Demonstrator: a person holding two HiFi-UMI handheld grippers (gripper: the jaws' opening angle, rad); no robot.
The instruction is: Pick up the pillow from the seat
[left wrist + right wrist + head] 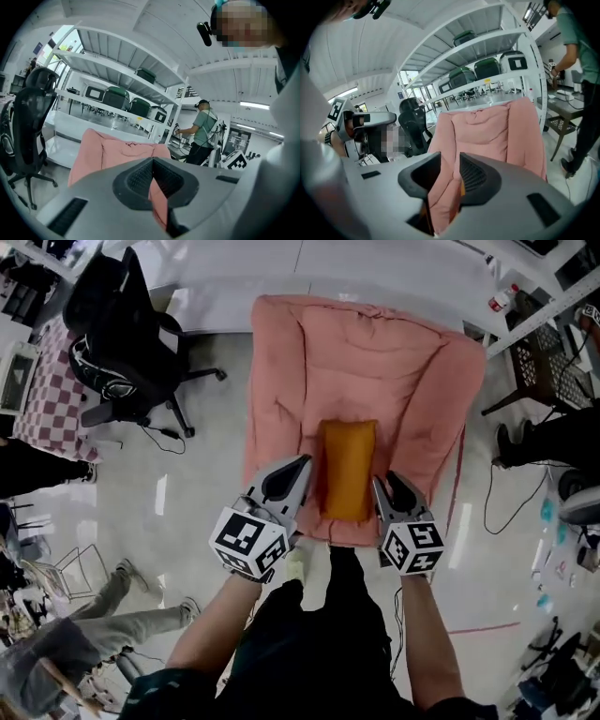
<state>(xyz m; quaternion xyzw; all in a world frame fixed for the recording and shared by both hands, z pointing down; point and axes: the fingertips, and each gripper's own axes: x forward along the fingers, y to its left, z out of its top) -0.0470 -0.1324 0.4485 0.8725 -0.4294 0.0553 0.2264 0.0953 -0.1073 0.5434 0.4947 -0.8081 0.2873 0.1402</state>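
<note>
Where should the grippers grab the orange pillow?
By its two long edges, one gripper from each side, I'd guess. The pillow lies flat and lengthwise on the seat, with the left gripper and right gripper already flanking it.

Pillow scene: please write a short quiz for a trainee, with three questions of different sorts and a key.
1. Choose one. On what does the pillow lie?
A. the pink seat
B. the floor
C. a shelf
2. True or false: the pillow is orange.
3. Fill in the missing word: in the head view, the left claw and the right claw stand one on each ___ of the pillow.

Key: 1 A; 2 true; 3 side.
</note>
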